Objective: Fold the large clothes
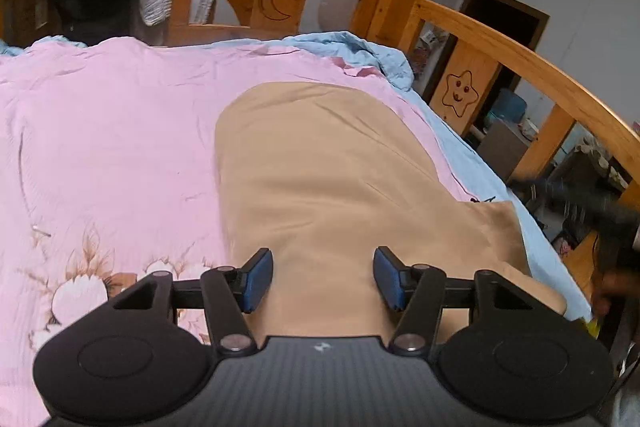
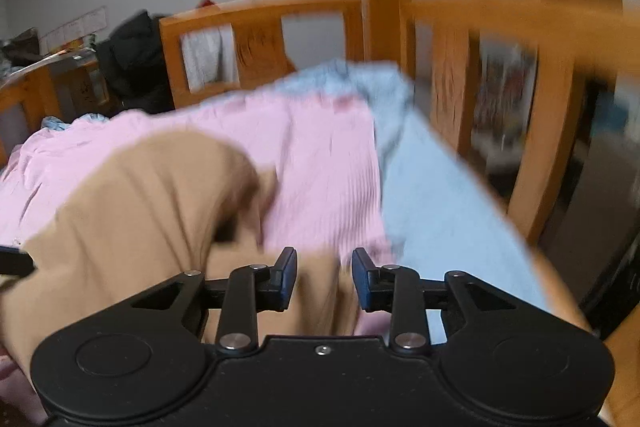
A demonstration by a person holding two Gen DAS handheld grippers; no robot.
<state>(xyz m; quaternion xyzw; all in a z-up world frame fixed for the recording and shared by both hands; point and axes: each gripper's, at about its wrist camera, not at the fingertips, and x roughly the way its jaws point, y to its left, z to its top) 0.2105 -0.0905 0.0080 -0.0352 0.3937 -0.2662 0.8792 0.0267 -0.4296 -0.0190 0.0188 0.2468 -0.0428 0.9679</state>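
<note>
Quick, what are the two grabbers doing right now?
Left gripper: open, holding nothing, over the tan garment.
Right gripper: open, holding nothing.

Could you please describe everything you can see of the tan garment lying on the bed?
The tan garment is plain, soft-looking matte fabric with no print. It lies mostly flat on the pink quilt, its far end rounded, with shallow creases and a diagonal seam. A near corner reaches towards the blue sheet. In the right wrist view one part stands humped. Neither tongs grip it.

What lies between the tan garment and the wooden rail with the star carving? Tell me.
In the left wrist view, a strip of pink quilt, then light blue sheet, separates the tan garment from the star-carved rail.
</note>
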